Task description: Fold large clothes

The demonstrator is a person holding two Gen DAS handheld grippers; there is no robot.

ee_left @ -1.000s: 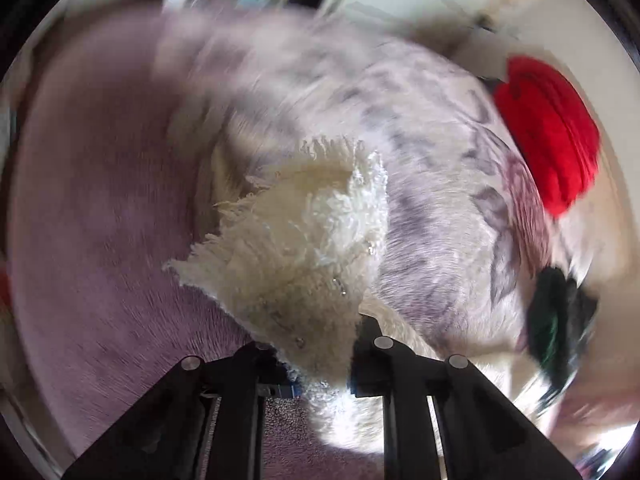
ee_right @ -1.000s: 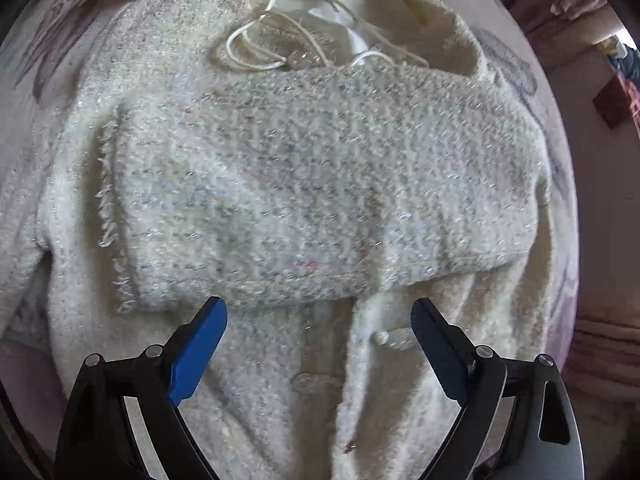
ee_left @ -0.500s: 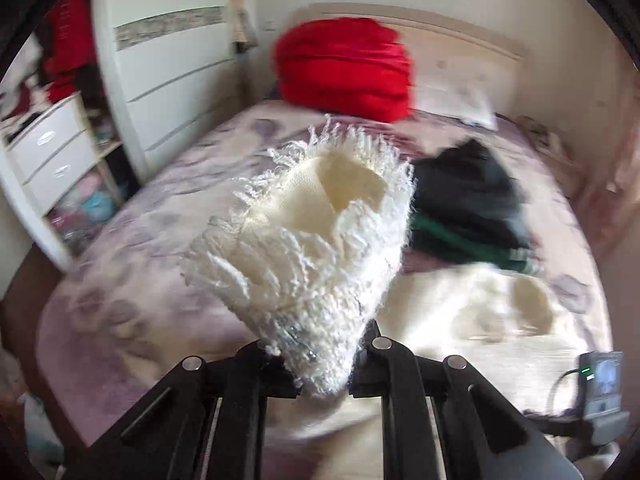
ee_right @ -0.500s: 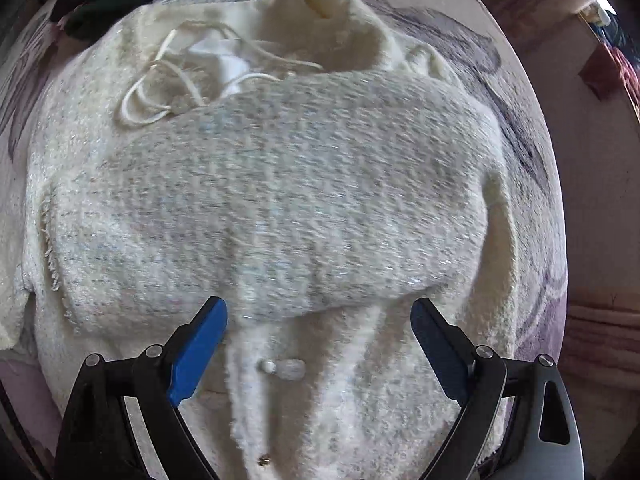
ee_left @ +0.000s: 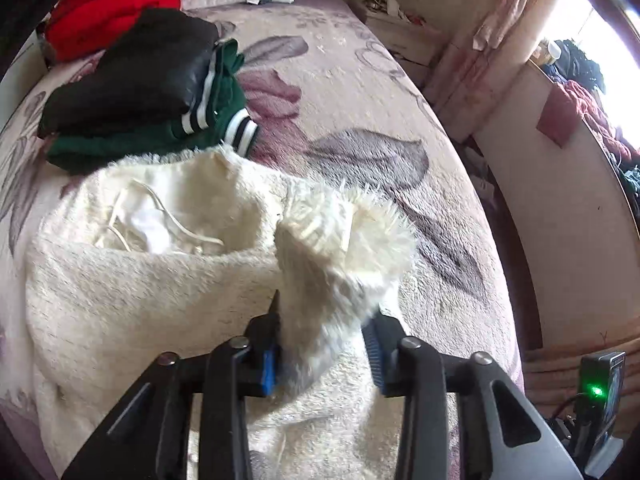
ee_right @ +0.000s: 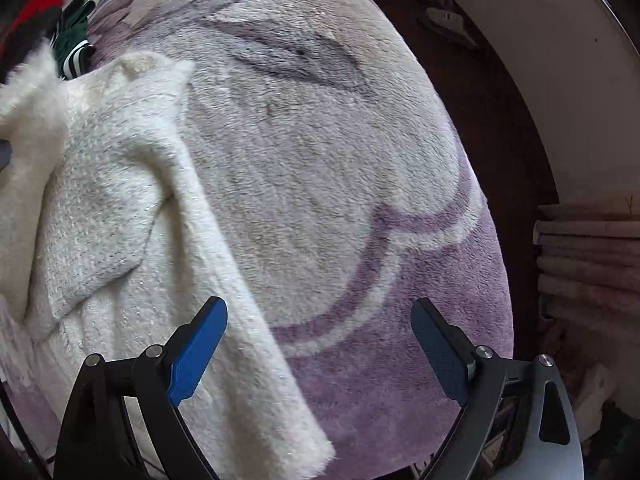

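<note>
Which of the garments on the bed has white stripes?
The green garment, lying under the black one behind the cream jacket. Its cuffs show white stripes; the black, red and cream ones show none.

A cream, fuzzy tweed-knit jacket (ee_left: pixel 132 292) with glinting threads lies spread flat on the bed, its collar end turned toward the folded dark clothes and its white lining with a looped cord showing at the open neck. One sleeve lies folded across the chest, while its fringed cuff (ee_left: pixel 344 248) stands raised off the body at the jacket's edge. In the right wrist view the other sleeve (ee_right: pixel 240 320) runs straight down along the side of the jacket (ee_right: pixel 92 216), lying flat on the purple floral bedcover.
</note>
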